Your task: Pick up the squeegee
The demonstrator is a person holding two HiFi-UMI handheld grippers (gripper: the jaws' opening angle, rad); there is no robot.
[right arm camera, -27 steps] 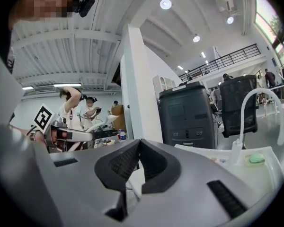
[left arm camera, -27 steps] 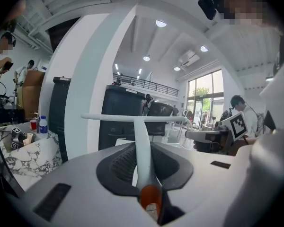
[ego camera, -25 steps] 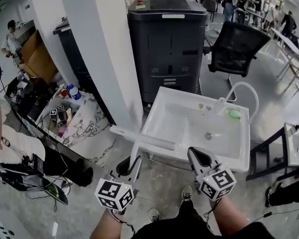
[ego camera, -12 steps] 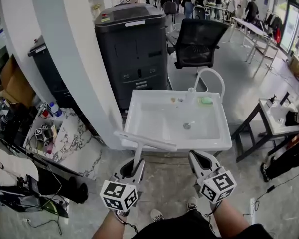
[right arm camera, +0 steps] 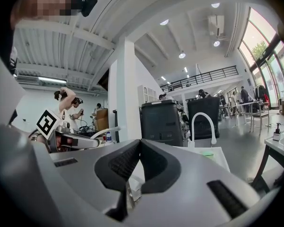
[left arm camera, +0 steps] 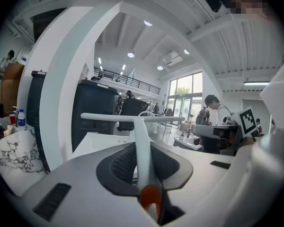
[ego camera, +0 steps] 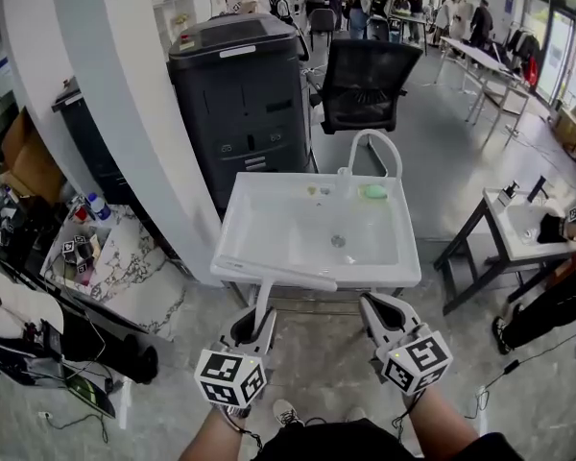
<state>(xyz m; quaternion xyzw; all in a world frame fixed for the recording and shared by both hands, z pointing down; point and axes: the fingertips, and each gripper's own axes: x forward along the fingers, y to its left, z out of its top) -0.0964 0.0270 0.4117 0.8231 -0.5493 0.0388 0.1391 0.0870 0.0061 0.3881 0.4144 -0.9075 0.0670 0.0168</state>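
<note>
Closest to me, my left gripper (ego camera: 256, 317) is clamped on the white handle of the squeegee (ego camera: 265, 296). Its jaws are only partly apart, with both dark ribbed pads pressed on the handle. The handle's orange end sits deep between the jaws. The handle runs forward out of the jaws, and the long white blade lies crosswise at its far end. My right gripper (ego camera: 372, 303), just beside the left one, holds nothing. Its pads meet at the tips.

Seen from my head, the blade crosses the near rim of a white sink (ego camera: 232, 230). I cannot tell whether it touches the rim. The sink stands on a grey floor. A white gooseneck faucet (ego camera: 376, 138) rises from its far edge, with a small green thing (ego camera: 374, 191) beside the faucet's base.

Left of the sink rises a broad white column (ego camera: 125, 104). Behind the sink stand a tall black machine (ego camera: 240, 94) and a black office chair (ego camera: 367, 83). To the right is a small dark-legged table (ego camera: 480, 233). Several people stand far back among tables.
</note>
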